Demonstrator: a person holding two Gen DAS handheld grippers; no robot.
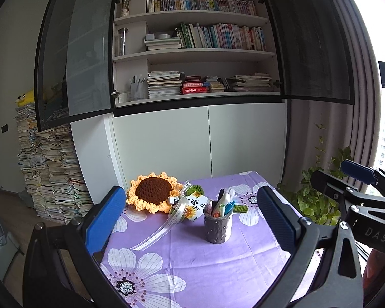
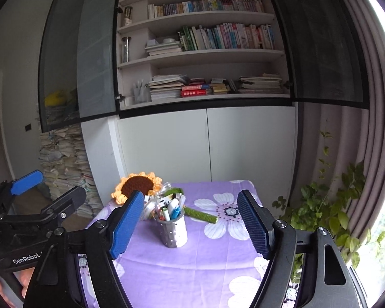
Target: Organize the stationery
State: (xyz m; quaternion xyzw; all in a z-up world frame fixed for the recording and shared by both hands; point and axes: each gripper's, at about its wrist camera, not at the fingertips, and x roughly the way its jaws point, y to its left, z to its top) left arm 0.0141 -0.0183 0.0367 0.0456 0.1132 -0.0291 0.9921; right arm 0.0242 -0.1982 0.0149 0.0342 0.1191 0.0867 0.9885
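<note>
On a small table draped in a purple floral cloth (image 1: 192, 264), a grey perforated pen holder (image 1: 217, 227) stands upright, packed with pens and markers (image 1: 224, 204) that lean out of its top. The left gripper (image 1: 192, 220) hangs above the near side of the table with its blue-padded jaws spread wide and nothing between them; in its wrist view the holder sits farther back on the cloth, framed in the gap between the pads and a little toward the right one, touching neither. The right gripper (image 2: 191, 224) is likewise released and empty, and its own camera shows the pen holder (image 2: 174, 232) ahead of the fingertips, nearer the left pad, clear of both. Behind and to the left of the holder lies a crocheted sunflower (image 1: 152, 192), trailing a translucent printed ribbon (image 1: 166, 220) across the cloth, its green wrapped stem (image 2: 201, 215) reaching out to the right past the holder. An open bookcase (image 1: 197, 51) crammed with books fills the wall behind, tall stacks of paper (image 1: 51, 169) stand at left, and a leafy plant (image 2: 328, 205) beside grey curtains at right.
</note>
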